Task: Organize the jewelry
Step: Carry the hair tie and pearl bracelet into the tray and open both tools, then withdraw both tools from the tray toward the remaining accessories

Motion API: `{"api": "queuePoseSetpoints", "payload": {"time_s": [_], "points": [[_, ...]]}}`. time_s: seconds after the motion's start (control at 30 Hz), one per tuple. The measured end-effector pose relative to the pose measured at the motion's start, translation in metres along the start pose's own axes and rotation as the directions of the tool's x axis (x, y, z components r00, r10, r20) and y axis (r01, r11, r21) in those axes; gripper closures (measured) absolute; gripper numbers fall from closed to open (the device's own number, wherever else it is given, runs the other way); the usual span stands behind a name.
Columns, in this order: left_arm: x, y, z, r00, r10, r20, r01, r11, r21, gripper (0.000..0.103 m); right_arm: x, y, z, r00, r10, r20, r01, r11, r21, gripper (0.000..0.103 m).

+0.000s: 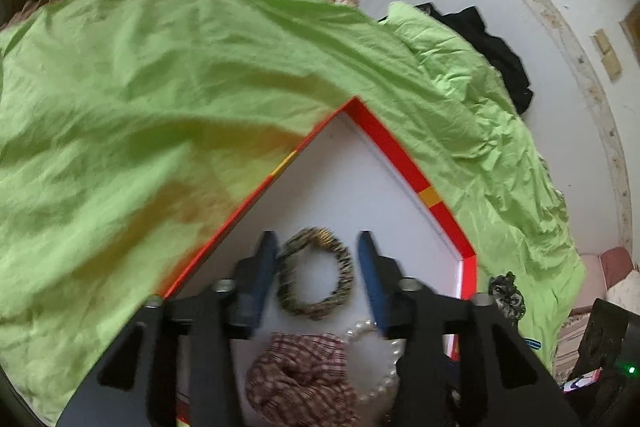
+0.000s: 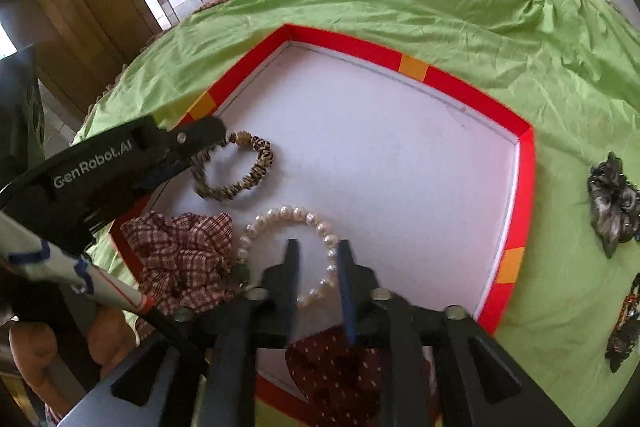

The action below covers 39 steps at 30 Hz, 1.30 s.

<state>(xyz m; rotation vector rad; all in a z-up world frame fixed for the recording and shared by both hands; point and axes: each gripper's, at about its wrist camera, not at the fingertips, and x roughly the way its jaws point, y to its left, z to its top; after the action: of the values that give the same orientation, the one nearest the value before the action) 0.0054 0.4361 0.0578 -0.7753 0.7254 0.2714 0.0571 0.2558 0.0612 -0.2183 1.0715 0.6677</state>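
A red-rimmed tray [image 2: 456, 83] with a white floor lies on a green sheet. In it lie a brown-and-cream beaded bracelet [image 2: 256, 167], a pearl bracelet [image 2: 288, 213], a plaid scrunchie [image 2: 184, 251] and a dark red dotted scrunchie [image 2: 340, 367]. My left gripper [image 1: 318, 247] is open, its fingers either side of the beaded bracelet [image 1: 344, 267], just above it. My right gripper [image 2: 318, 255] is open over the near part of the pearl bracelet. The left gripper also shows in the right wrist view [image 2: 200, 143] at the beaded bracelet.
On the green sheet [image 2: 480, 7] right of the tray lie a grey-black scrunchie [image 2: 614, 199] and a dark beaded piece [image 2: 624, 327]. Black clothing [image 1: 492, 47] lies at the bed's far side by a white wall. A wooden door and glass panel stand behind.
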Motion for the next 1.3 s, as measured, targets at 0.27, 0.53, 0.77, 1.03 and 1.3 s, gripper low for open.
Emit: {"api": "queuePoseSetpoints", "payload": {"time_s": [0.27,0.53,0.77,1.03,1.3], "points": [[-0.024,-0.004,-0.003,0.996,0.013,0.094,-0.014,1.000,0.006,0.037,-0.048,-0.043,-0.038,0.978,-0.179,0.106,0.175,0.984,0.047,0.060],[-0.028,-0.019,-0.013,0.995,0.023,0.095,-0.029,0.998,0.063,0.037,-0.019,-0.067,-0.067,0.982,-0.185,-0.036,0.187,0.978,0.087,0.080],[-0.029,-0.035,-0.019,0.994,0.035,0.100,-0.045,0.993,0.108,0.037,-0.018,-0.059,-0.085,0.983,-0.179,-0.037,0.182,0.976,0.120,0.090],[-0.027,-0.048,-0.026,0.993,0.059,0.098,-0.073,0.988,0.137,0.037,-0.034,-0.054,-0.108,0.985,-0.172,-0.016,0.172,0.977,0.123,0.085],[-0.042,-0.085,-0.062,0.984,0.109,0.138,-0.145,0.948,0.284,0.037,-0.096,-0.073,-0.158,0.963,-0.258,0.083,0.247,0.962,0.119,0.060]]}}
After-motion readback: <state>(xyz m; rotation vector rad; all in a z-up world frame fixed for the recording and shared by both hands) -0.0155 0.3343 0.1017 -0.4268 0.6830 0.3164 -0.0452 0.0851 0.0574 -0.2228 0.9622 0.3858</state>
